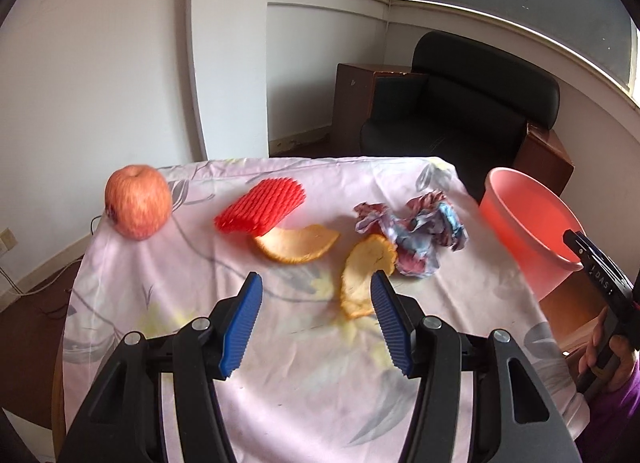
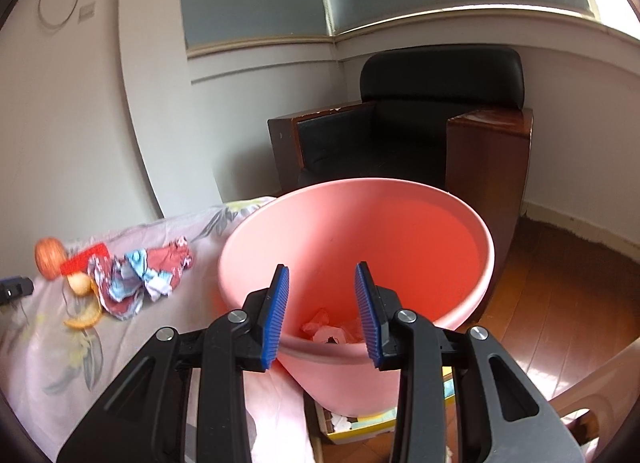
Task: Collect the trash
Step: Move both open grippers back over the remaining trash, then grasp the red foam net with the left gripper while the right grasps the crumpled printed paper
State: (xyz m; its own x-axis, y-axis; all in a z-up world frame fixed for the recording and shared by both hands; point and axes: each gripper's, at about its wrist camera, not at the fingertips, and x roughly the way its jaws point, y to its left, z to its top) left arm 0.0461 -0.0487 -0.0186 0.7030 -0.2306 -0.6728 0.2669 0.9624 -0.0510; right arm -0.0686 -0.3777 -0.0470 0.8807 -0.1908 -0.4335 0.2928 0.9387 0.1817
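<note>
On the flowered cloth (image 1: 296, 375) lie two orange peels (image 1: 298, 245) (image 1: 366, 277), a red foam fruit net (image 1: 262, 205), a crumpled printed wrapper (image 1: 416, 233) and an apple (image 1: 138, 202). My left gripper (image 1: 316, 275) hovers open just short of the nearer peel, with nothing between its pads. A pink bucket (image 2: 400, 231) stands off the table's right edge, with some crumpled trash (image 2: 328, 329) at its bottom. My right gripper (image 2: 322, 267) reaches over the bucket's near rim, its jaws partly apart and nothing between them. The wrapper (image 2: 136, 279) and apple (image 2: 50, 255) also show in the right wrist view.
A black armchair (image 1: 460, 103) with wooden sides stands behind the table in the corner. A hand (image 1: 600, 351) holds the right gripper's body (image 1: 604, 283) beside the bucket (image 1: 528, 223). Wooden floor (image 2: 560, 283) lies to the right, and a box (image 2: 360, 423) sits under the bucket.
</note>
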